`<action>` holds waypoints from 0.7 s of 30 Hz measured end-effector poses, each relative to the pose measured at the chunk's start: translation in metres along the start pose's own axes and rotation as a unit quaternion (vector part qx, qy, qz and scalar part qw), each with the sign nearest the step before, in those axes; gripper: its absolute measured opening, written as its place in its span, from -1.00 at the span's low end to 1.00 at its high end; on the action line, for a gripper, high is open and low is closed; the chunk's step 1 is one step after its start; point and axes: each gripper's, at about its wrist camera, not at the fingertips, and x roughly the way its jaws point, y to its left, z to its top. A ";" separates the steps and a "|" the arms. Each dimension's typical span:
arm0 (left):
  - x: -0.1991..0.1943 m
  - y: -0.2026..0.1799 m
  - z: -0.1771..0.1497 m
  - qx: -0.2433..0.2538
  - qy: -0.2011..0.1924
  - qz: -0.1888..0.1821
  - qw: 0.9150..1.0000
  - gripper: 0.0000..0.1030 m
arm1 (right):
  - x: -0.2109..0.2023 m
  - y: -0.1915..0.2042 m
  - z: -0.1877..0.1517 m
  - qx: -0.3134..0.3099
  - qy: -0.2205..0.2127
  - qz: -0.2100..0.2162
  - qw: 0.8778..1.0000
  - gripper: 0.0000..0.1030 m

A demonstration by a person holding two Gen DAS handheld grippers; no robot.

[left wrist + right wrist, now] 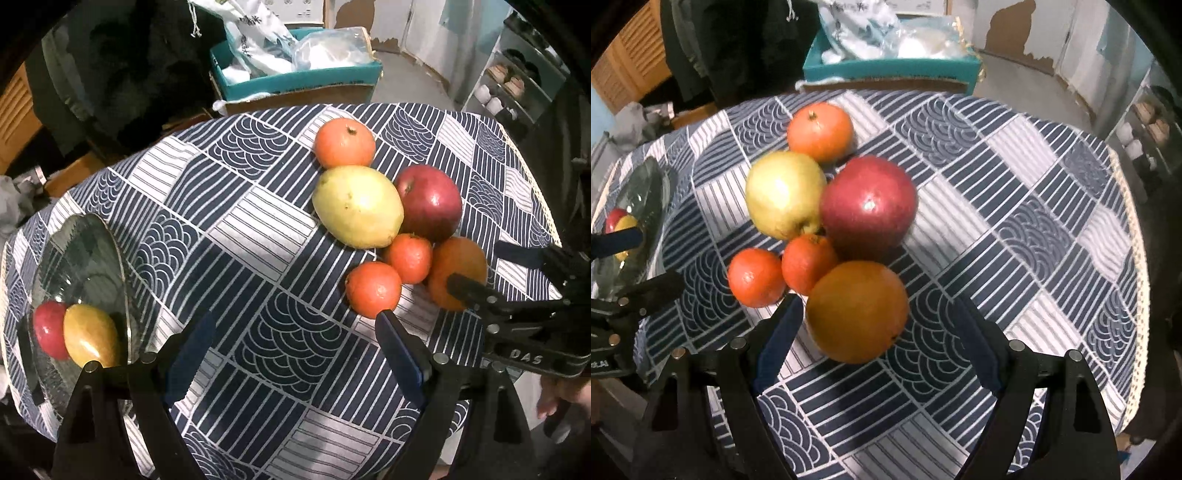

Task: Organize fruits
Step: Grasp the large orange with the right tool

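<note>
Both grippers are spread and empty: the right gripper [875,314] straddles the big orange [857,311] to lift it, while the left gripper [295,328] hovers over bare surface [258,229]. The glass bowl [122,258], holding two fruits, waits beyond the cluster.

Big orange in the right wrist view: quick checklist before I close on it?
1. Right gripper open: ok, fingers spread wide.
2. Big orange between the fingers: ok, it sits in the gap, nearer the left finger.
3. Fingers touching it yet: cannot tell.
4. Neighbours clear: not ok, a small tangerine and the red apple crowd it.
5. Left gripper empty: ok, open over the cloth.
6. Glass bowl has room: ok, two fruits inside.
</note>
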 end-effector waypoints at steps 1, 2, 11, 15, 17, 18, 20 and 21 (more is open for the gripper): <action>0.001 0.000 0.000 -0.001 0.001 -0.003 1.000 0.73 | 0.002 0.000 0.000 0.001 0.002 0.006 1.000 0.62; 0.002 -0.001 0.000 0.000 0.001 -0.003 1.000 0.74 | 0.005 0.000 0.000 0.003 0.005 0.010 1.000 0.62; 0.012 -0.005 0.003 0.000 0.004 -0.018 1.000 0.73 | 0.025 0.000 0.000 -0.003 0.028 0.016 0.999 0.61; 0.015 -0.010 0.005 0.006 0.000 -0.026 1.000 0.73 | 0.030 -0.002 -0.001 0.004 0.036 0.048 0.998 0.28; 0.017 -0.013 0.006 0.009 -0.002 -0.033 0.999 0.73 | 0.028 -0.001 0.000 0.001 0.041 0.040 0.998 0.26; 0.018 -0.014 0.007 0.011 -0.002 -0.036 0.999 0.73 | 0.027 -0.001 -0.001 -0.002 0.042 0.035 0.998 0.26; 0.021 -0.018 0.008 0.014 0.001 -0.040 0.999 0.73 | 0.024 -0.005 -0.001 0.002 0.037 0.035 0.999 0.25; 0.023 -0.019 0.009 0.015 0.002 -0.041 0.999 0.73 | 0.021 -0.009 -0.002 0.007 0.033 0.034 0.999 0.25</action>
